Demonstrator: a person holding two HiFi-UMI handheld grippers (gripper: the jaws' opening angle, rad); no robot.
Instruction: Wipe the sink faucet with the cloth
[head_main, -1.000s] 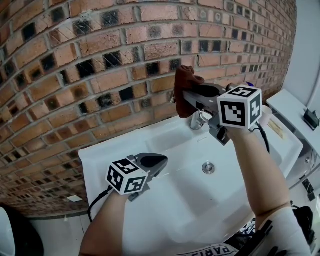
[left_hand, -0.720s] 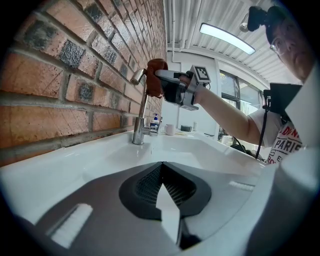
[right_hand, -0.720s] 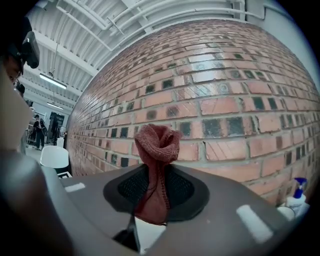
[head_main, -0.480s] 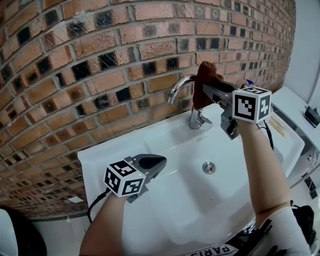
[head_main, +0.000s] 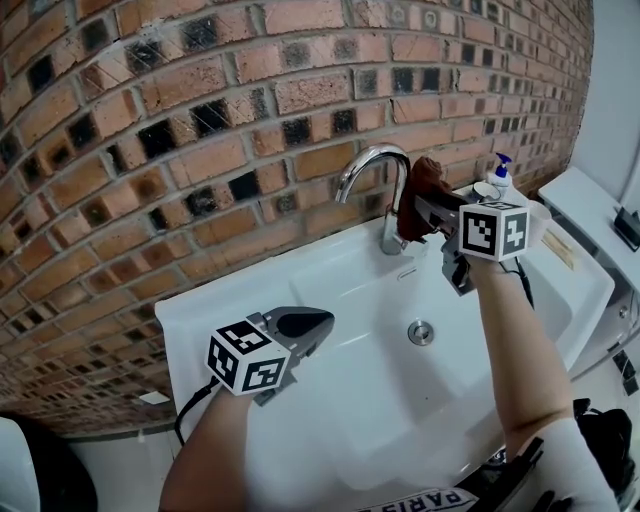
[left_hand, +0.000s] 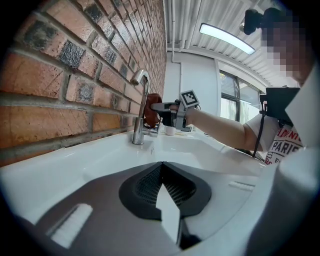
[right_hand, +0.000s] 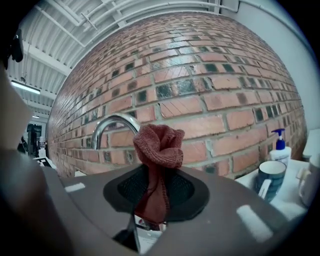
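A chrome arched faucet (head_main: 372, 180) stands at the back of the white sink (head_main: 330, 300), against the brick wall. My right gripper (head_main: 420, 210) is shut on a reddish-brown knitted cloth (head_main: 420, 195), held just right of the faucet's neck; the same cloth (right_hand: 159, 150) bunches up between the jaws with the faucet (right_hand: 110, 125) behind it to the left. My left gripper (head_main: 300, 325) is shut and empty, resting low over the sink's front left rim. From there the faucet (left_hand: 140, 112) and cloth (left_hand: 151, 114) stand far ahead.
A soap pump bottle (head_main: 498, 170) and a mug (right_hand: 270, 179) stand on the ledge right of the faucet. The drain (head_main: 421, 331) sits mid-basin. A white cistern top (head_main: 590, 215) lies at far right. The brick wall (head_main: 200, 130) runs close behind.
My right gripper has carried the cloth from in front of the faucet's arch rightward and down, uncovering the spout. The left gripper has stayed put.
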